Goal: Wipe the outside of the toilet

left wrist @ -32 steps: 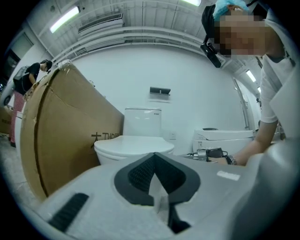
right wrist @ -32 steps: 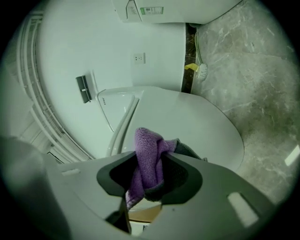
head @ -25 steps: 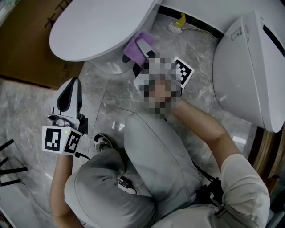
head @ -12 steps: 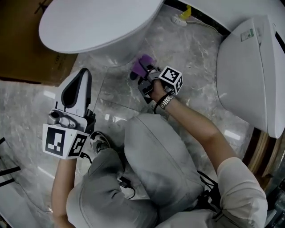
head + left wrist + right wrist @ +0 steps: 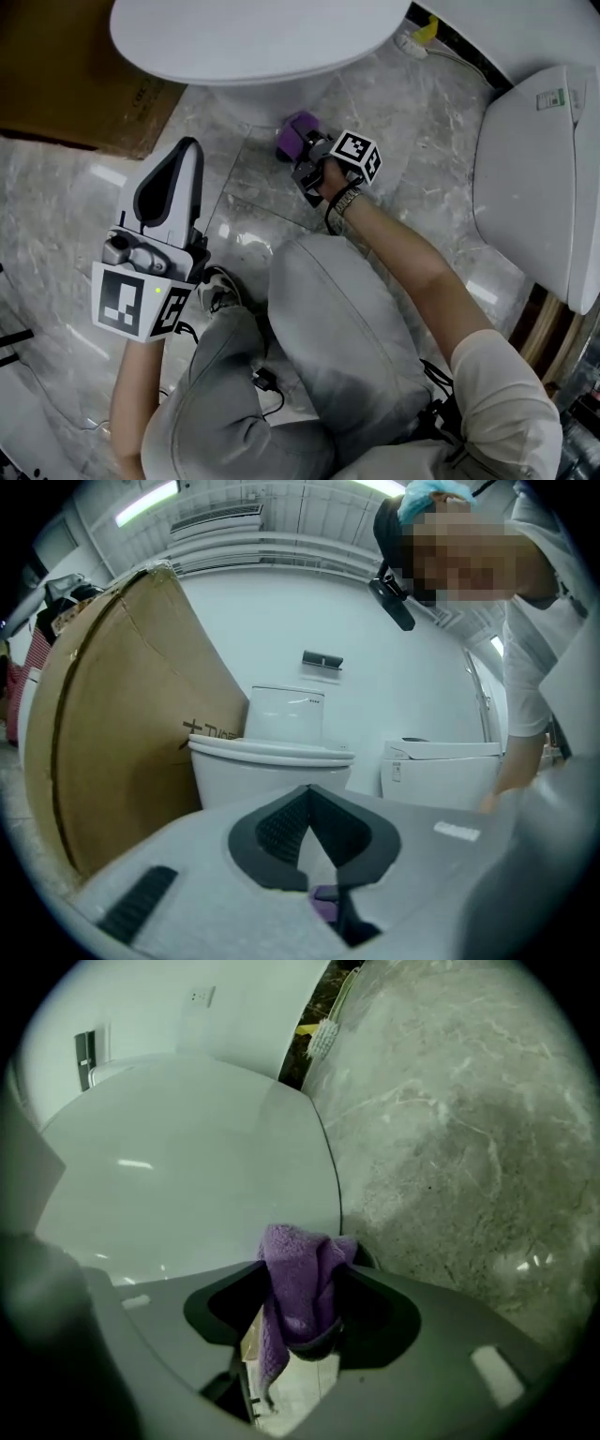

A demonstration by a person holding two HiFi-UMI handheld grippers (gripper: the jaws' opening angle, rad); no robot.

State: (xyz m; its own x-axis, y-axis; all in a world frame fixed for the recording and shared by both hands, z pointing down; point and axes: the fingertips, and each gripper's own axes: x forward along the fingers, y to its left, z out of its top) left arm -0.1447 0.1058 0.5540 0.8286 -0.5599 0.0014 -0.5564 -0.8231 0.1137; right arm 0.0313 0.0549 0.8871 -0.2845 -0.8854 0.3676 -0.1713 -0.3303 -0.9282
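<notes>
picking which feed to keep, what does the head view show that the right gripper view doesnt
Only the head view: the left gripper held off to the side with nothing in it, the cardboard box, another white fixture on the right, and the person's knees.

Only the right gripper view: a close look at the fingers pinched on the purple cloth.

Both: the cloth in the right gripper, low by the toilet, and the marble floor.
</notes>
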